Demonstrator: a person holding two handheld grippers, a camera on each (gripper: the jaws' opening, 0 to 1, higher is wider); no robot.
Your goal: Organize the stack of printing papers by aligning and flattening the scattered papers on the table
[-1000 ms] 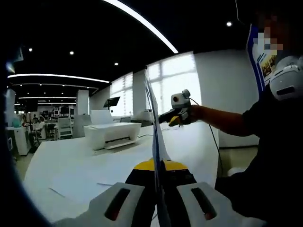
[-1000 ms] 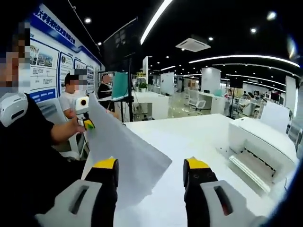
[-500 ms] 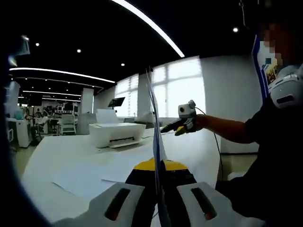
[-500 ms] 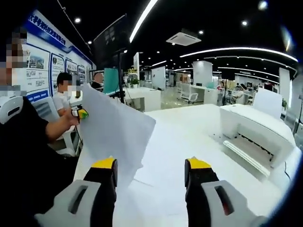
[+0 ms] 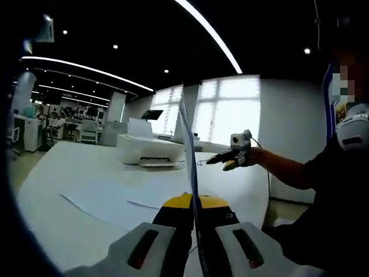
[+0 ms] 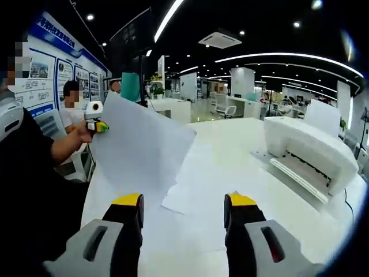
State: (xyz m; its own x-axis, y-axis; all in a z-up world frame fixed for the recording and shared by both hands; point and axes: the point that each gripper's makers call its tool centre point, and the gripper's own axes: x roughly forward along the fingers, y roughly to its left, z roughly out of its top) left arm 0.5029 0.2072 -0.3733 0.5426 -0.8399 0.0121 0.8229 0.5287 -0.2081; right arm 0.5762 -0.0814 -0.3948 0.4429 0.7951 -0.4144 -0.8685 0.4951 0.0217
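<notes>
One sheet lifted, the rest waiting on the desk

Your left hand-held gripper point(image 5: 195, 203) is clamped on a sheet of printing paper point(image 6: 141, 150), held upright above the desk point(image 6: 242, 153), probably to carry it onto the loose sheets point(image 6: 193, 193) lying flat there. Your right hand-held gripper point(image 6: 183, 209) hangs with jaws apart, holding nothing (the printer point(image 6: 305, 153) stands well aside, leaving open room).

The left gripper view looks low along the table point(image 5: 81, 190) toward the printer point(image 5: 149, 154), windows behind it. The right gripper view faces the same printer point(image 6: 305, 153) from the opposite side, nearer. Both share table and printer.
</notes>
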